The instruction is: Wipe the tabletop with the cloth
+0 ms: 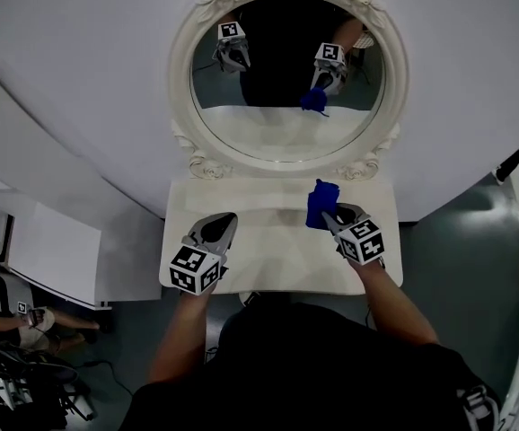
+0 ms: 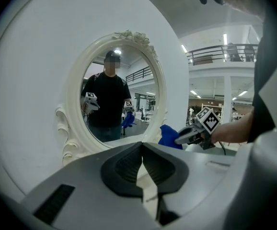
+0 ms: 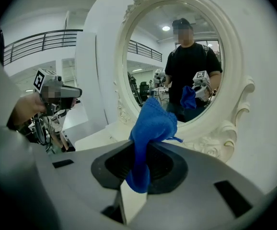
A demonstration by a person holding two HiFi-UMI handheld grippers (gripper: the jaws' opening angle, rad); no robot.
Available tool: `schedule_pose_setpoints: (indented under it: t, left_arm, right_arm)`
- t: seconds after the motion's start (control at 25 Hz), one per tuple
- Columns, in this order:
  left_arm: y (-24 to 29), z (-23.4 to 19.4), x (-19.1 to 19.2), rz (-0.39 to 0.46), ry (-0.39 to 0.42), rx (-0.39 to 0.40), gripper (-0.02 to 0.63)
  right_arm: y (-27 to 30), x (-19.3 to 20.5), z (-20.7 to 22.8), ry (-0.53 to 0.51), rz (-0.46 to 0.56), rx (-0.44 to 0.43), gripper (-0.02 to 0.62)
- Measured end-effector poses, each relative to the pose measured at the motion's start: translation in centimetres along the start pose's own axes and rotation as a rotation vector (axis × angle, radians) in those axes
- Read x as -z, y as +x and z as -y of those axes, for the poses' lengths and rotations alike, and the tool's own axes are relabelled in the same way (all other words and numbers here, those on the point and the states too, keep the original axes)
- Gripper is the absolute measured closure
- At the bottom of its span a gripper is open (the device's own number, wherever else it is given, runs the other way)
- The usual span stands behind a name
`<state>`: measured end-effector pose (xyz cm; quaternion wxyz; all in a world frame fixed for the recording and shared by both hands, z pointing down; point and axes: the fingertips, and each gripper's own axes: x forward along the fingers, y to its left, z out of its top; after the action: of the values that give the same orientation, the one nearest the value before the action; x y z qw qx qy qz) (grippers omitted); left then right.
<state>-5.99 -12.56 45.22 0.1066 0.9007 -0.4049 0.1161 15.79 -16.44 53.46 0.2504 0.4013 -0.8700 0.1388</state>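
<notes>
Right gripper view: the cloth [image 3: 153, 123] is clamped, bunched, by the right tool [image 3: 138, 163], presumably ready for wiping the worktop [image 1: 268, 241] beneath it; the left tool [image 2: 141, 147] is kept closed and empty alongside.

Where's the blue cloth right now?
The cloth is pinched in the right tool, at the tabletop's right rear, just before the mirror frame in the head view.

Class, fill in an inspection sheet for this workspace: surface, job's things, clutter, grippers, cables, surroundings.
Surface: white tabletop, no marks seen.
Job's things: blue cloth, over the tabletop's right rear part.
Clutter: nothing seen.
Grippers: left gripper shut, empty; right gripper shut on the blue cloth.
Cables: thin dark cable by the right hand.
Surroundings: oval mirror in an ornate white frame behind the tabletop; curved white wall.
</notes>
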Motion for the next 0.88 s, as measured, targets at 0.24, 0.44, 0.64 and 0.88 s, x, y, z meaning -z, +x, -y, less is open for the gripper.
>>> schedule_pose_setpoints:
  t: [0.24, 0.44, 0.64, 0.88]
  left_arm:
    - [-1.3, -3.5, 1.5, -0.012, -0.031, -0.020, 0.592]
    - [-3.1, -7.5, 2.6, -0.012, -0.064, -0.071, 0.592]
    - [-5.5, -10.3, 4.3, -0.034, -0.085, -0.114, 0.592]
    - [-8.0, -13.1, 5.7, -0.043, -0.115, -0.162, 0.592]
  right_arm:
    - [6.1, 0.4, -3.4, 0.068, -0.053, -0.136, 0.538]
    - [12.2, 0.4, -8.0, 0.044, -0.115, -0.257, 0.538]
    - [17.9, 1.5, -13.9, -0.027, -0.186, -0.383, 0.538]
    - [23.0, 2.8, -21.3, -0.116, -0.265, -0.528, 0.538]
